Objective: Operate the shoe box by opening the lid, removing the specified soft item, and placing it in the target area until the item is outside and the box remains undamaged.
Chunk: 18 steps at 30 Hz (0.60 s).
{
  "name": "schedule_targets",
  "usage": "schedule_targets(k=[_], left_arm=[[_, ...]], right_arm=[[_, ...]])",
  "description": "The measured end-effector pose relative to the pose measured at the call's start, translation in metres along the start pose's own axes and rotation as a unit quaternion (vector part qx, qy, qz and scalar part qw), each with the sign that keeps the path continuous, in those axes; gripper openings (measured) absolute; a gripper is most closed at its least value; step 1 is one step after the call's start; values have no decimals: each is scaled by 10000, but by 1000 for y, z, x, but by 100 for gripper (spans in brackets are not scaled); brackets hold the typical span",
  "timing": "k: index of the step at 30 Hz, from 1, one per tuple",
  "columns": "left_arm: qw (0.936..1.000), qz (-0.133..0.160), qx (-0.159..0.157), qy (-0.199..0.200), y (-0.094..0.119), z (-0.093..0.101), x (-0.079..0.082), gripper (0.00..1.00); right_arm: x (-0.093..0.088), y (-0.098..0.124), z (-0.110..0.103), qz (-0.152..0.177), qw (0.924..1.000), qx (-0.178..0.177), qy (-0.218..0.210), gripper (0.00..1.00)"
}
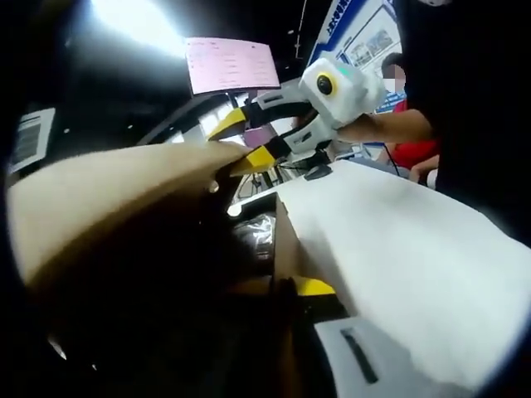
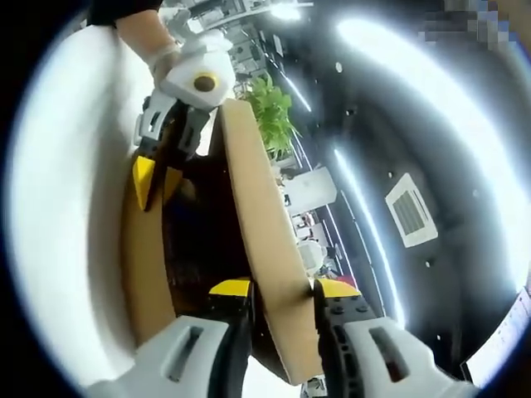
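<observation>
Counted one brown cardboard shoe box (image 2: 145, 265) on the white table (image 1: 415, 249), lid (image 2: 265, 249) lifted, two grippers; right gripper (image 2: 282, 290) pinched shut on lid edge; left gripper (image 2: 158, 178) reached inside, can't tell its grip.

Both tools (image 2: 282, 290) (image 2: 158, 178) clamped shut.

box interior (image 1: 207, 282) under the lid (image 1: 108, 191) dark and unreadable, shiny wrapped item (image 1: 255, 234) inside indistinct, left gripper (image 1: 311, 307) mostly hidden behind box wall
</observation>
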<state>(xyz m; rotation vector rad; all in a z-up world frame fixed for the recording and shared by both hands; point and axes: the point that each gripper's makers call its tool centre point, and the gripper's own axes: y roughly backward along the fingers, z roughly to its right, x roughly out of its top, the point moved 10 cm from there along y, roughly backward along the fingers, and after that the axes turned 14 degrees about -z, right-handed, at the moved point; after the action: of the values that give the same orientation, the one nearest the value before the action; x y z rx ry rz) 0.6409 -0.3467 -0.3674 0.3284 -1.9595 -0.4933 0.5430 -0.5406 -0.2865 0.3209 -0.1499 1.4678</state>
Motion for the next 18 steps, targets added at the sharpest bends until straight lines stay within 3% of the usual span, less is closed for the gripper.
schedule_targets(k=[5,12,18], left_arm=[[10000,16,-5,-21,0,0,0,6],[10000,61,-10,-50,0,0,-1,6],[9999,75,-15,-84,0,0,-1,6]], right_arm=[[-9,2,2,-209,9993,-227,-229,30],[-17,3,1,-290,9977,-279,-544,29],[-30,7,7,-461,9917,-773,-913,30]])
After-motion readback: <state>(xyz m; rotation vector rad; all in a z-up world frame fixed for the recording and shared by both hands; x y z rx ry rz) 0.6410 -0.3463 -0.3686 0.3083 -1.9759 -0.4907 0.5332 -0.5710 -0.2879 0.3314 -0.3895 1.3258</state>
